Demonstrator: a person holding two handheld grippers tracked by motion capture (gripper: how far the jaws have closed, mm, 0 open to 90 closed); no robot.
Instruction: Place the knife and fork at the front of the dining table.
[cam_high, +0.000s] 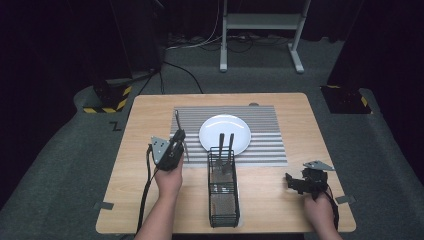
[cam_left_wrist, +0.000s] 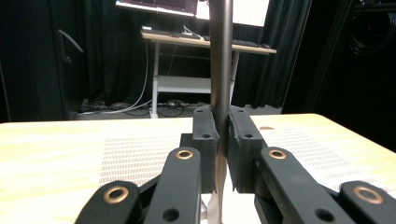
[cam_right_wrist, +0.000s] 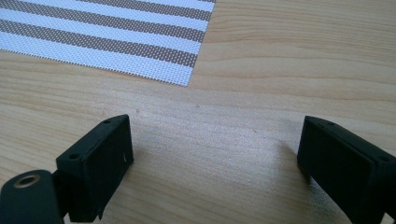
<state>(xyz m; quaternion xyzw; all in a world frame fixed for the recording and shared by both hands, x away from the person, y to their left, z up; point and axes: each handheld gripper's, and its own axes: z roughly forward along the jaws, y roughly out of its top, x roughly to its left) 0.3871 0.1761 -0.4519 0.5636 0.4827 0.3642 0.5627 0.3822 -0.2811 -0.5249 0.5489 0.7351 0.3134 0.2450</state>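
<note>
You work at a light wooden table (cam_high: 280, 200) set on grey carpet, with black curtains around the room and a white-legged desk (cam_left_wrist: 159, 60) standing beyond the far edge. A striped placemat (cam_high: 265, 135) lies across the far half of the table, and a white plate (cam_high: 225, 131) sits on it, bare.

At the middle of the table, nearer to you, stands a black wire caddy (cam_high: 223, 192), long and narrow, its far end touching the placemat's near edge. Two dark-handled utensils (cam_high: 226, 145) stand upright in its far compartment, their handles rising in front of the plate. The near compartments hold nothing that you can make out.

Your left gripper (cam_high: 177, 137) is over the placemat's left edge, just left of the plate. Its jaws are pinching a long slim metal utensil (cam_left_wrist: 221, 70), which stands upright between them and runs above and below the grip.

Your right gripper (cam_high: 295, 184) rests low at the table's near right corner, well apart from the caddy, its jaws spread wide over bare wood with nothing between them.
</note>
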